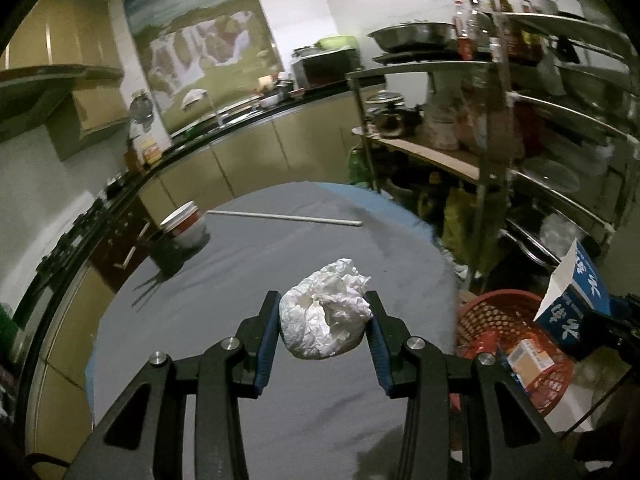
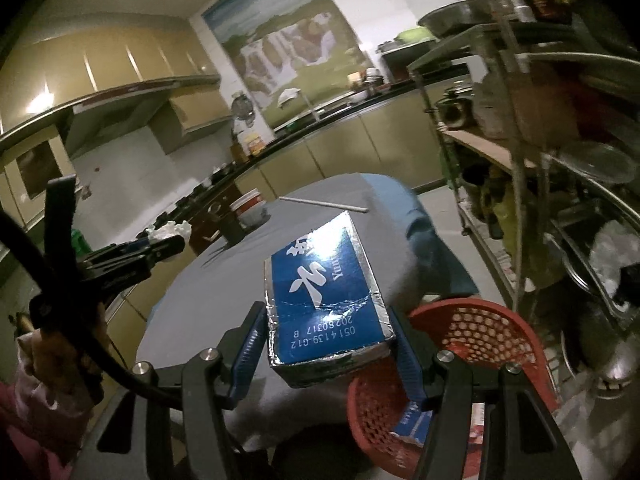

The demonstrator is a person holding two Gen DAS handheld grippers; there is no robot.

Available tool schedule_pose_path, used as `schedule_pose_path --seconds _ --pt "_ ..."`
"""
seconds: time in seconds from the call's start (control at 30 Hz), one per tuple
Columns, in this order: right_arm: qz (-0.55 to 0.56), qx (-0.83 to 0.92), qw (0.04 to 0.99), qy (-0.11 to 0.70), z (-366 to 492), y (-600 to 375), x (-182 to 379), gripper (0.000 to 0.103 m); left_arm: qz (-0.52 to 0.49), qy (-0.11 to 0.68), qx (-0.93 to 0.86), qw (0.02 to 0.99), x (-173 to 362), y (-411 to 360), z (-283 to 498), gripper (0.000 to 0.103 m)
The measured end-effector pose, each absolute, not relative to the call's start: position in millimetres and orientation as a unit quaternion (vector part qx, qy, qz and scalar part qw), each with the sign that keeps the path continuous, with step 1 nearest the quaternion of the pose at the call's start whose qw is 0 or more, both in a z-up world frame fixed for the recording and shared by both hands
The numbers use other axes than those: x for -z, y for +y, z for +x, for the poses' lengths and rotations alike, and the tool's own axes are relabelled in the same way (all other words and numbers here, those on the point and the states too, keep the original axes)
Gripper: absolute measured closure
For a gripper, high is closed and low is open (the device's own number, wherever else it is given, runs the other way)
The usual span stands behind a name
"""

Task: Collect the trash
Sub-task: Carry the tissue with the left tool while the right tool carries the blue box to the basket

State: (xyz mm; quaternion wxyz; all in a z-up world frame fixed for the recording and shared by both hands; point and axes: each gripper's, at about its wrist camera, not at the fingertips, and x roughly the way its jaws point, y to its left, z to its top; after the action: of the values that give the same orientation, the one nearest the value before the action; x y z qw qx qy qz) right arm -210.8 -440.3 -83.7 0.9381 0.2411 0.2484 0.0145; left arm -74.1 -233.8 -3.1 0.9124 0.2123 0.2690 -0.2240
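table (image 1: pixel 224 320): one, grey cloth, near edge cut off | basket (image 1: pixel 500 312): one, red, beside table, contents half hidden | carton (image 2: pixel 328 292): one, clamped in right gripper (image 2: pixel 328 344) jaws | paper (image 1: pixel 326 312): one wad, pinched in left gripper (image 1: pixel 324 320) jaws | cup (image 1: pixel 184 224), straw (image 1: pixel 284 218): blurred

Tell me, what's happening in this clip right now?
A person is clearing trash off a table with two handheld grippers. The left gripper grips a crumpled paper ball; the right gripper grips a blue carton. A red basket beside the table already holds some boxes. A cup and stick remain.
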Motion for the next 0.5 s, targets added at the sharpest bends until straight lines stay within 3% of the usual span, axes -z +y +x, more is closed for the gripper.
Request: schedule_pose_path --seconds 0.5 --pt "0.272 0.031 0.931 0.240 -241.3 -484.3 93.9 0.040 0.254 0.264 0.273 0.890 14.5 -299.2 -97.3 0.060"
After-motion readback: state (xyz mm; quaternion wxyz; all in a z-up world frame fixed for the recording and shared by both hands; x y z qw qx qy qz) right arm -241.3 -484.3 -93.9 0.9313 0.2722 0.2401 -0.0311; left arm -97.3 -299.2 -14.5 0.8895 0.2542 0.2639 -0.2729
